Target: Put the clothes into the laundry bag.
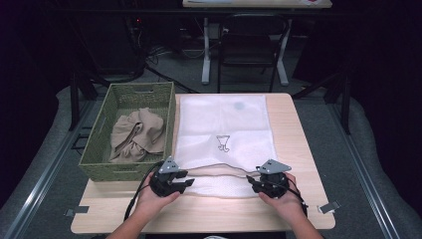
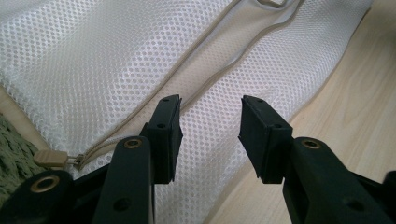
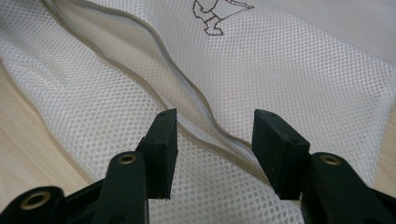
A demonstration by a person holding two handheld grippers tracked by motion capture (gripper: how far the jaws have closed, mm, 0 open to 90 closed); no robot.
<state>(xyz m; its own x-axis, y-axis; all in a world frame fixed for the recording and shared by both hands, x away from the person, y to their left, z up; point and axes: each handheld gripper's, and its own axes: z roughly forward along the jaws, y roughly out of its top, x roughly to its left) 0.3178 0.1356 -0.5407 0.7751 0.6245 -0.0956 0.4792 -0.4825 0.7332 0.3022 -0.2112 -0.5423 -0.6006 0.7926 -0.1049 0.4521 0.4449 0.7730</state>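
Mesh laundry bag (image 1: 224,134): flat on the table (image 1: 298,149), zipper (image 3: 196,100) undone, mouth gaping at the near edge.
My left gripper (image 1: 175,183) and right gripper (image 1: 263,185): jaws part open over the zipper edges, gripping nothing.
Beige garment (image 1: 137,134): in the green basket (image 1: 97,149), left of the bag. Loading not begun, I judge.

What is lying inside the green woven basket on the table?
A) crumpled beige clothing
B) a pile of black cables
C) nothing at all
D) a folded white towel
A: in the high view, the green woven basket, left of the white mesh laundry bag, holds a crumpled beige garment.
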